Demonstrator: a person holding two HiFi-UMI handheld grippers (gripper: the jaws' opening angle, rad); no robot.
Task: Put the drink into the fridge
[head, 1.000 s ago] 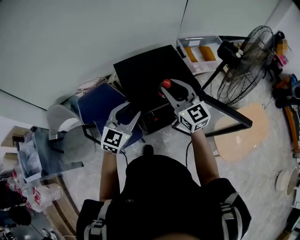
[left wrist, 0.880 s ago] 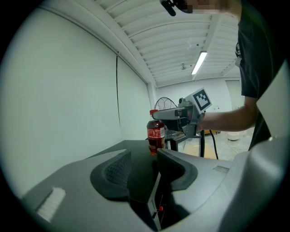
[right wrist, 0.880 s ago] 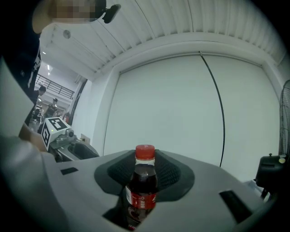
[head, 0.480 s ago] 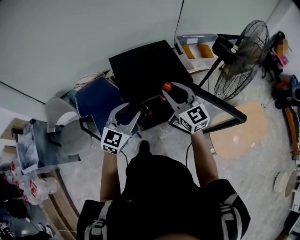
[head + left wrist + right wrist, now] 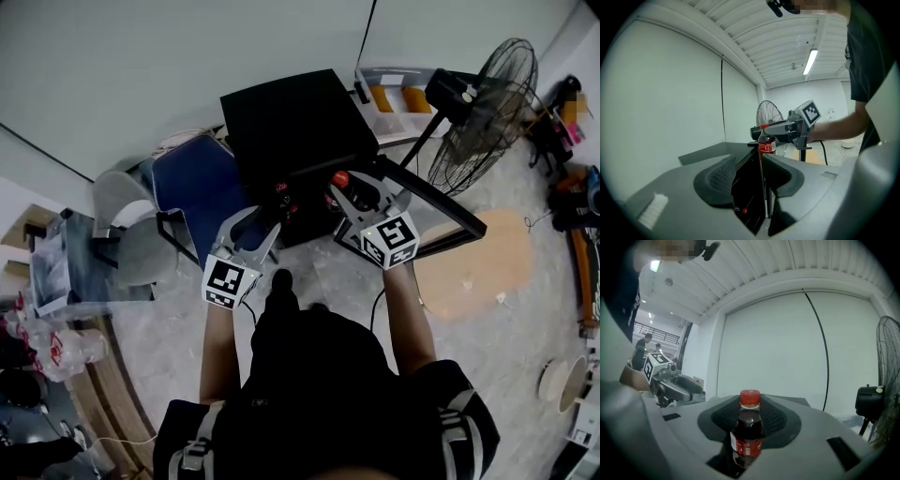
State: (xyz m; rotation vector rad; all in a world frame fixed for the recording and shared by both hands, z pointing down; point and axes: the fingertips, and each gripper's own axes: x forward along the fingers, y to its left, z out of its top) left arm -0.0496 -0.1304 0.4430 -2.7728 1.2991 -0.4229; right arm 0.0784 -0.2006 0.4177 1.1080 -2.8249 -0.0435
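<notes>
Red-capped drink [image 5: 749,439] sits clamped in the right gripper [image 5: 356,190] near the open fridge [image 5: 291,127], not yet inside; left gripper [image 5: 253,228] empty, jaws apart

Both bare forearms stretched forward. Left forearm [image 5: 217,347] runs nearly straight ahead; right forearm [image 5: 405,309] angles slightly inward. Left tool [image 5: 261,223] sits nearer body, marker cube [image 5: 230,281] facing up, jaws slightly apart, nothing pressed between pads. Right tool [image 5: 352,187] reaches further forward than left, its marker cube [image 5: 389,241] also up, jaws partly closed and clamped on body of upright drink bottle [image 5: 747,437]. Tools side by side, apart, not touching.
</notes>
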